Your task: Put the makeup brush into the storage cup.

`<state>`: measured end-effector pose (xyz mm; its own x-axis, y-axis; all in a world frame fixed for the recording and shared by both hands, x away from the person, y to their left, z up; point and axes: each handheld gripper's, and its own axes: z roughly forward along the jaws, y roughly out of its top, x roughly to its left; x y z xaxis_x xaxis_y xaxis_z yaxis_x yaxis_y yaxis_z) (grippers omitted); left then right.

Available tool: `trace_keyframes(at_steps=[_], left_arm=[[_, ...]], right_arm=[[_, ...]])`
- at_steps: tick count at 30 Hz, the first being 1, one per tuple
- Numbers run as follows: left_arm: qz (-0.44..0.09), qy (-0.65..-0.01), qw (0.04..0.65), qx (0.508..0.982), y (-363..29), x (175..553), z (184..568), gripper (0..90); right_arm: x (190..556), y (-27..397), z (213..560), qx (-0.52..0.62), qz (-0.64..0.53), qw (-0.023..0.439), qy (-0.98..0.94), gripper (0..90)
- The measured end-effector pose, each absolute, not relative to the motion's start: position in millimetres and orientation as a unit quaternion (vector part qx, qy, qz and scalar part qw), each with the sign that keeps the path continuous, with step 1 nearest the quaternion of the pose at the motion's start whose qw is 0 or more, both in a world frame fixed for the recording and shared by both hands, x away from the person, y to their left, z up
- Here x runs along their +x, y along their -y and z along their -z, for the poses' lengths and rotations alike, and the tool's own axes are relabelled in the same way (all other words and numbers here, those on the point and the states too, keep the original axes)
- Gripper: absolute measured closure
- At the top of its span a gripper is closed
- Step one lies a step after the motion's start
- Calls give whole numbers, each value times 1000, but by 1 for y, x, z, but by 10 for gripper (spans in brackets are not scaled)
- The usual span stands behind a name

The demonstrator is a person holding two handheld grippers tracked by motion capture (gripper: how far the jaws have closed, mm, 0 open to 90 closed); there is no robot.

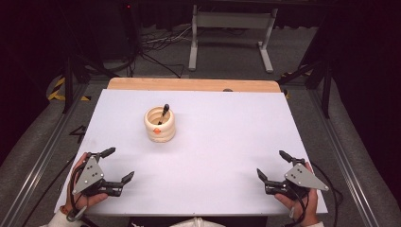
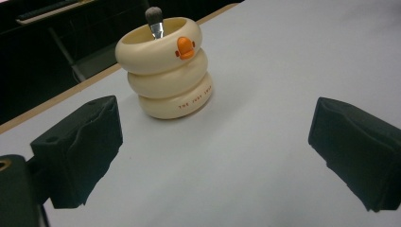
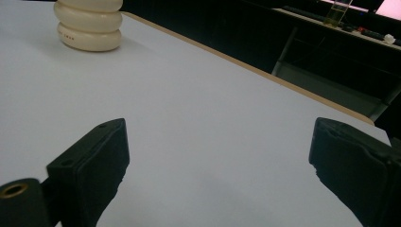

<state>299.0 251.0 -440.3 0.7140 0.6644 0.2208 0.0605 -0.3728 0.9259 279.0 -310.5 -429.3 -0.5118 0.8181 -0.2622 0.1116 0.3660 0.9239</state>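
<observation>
My left tool (image 1: 117, 165) nearest, at near-left corner of white surface (image 1: 227, 142), jaws spread wide, nothing between them. Ahead of it, left of centre: cream ring-stacked holder (image 1: 160, 125) standing upright, orange beak on front, small print on bottom ring. Dark-tipped brush (image 1: 163, 113) stands inside it, leaning on rim. Holder well apart from both tools. In left gripper view holder (image 2: 165, 71) sits between jaws, farther off. My right tool (image 1: 272, 164) at near-right corner, jaws likewise spread wide, gripping nothing.
</observation>
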Motion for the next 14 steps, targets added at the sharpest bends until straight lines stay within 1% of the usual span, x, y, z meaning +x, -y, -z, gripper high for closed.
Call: trace_keyframes(at_steps=[14], left_arm=[[-294, -231, 502, 780, -249, 301, 440, 47]], right_arm=[[280, 311, 430, 320, -466, 378, -733, 69]])
